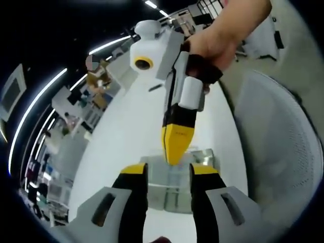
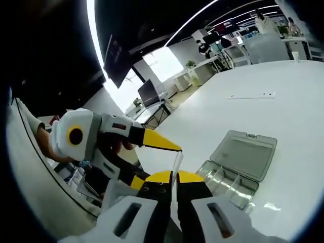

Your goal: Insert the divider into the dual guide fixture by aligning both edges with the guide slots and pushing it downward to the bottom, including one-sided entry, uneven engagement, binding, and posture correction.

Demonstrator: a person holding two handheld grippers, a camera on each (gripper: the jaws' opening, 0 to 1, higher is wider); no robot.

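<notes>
Left claw: your left claw (image 1: 168,174) has its yellow-tipped jaws parted to a moderate gap, nothing between them. In the right gripper view it (image 2: 174,148) comes in from the left with its yellow tips near the top edge of the divider.
Right claw: your right claw (image 2: 173,175) has its jaws nearly together, pinched on the lower part of the divider. In the left gripper view it (image 1: 175,152) points down from above, held by your hand (image 1: 223,35), and its tip sits just above the box.
Divider: the divider (image 2: 176,161) is a thin clear strip standing up out of your right claw's jaws, above the table and to the left of the box. You cannot tell its exact tilt, it is so transparent.
Guide fixture: the clear plastic box (image 2: 238,169) lies on the table with its lid folded open; its tray is split into compartments. In the left gripper view the box (image 1: 174,185) sits just ahead of your left claw's jaws. The guide slots are too faint to make out.
Table: the white table (image 2: 283,96) carries the box.
Surroundings: a white mesh chair back (image 1: 283,152) stands to one side of the table.
</notes>
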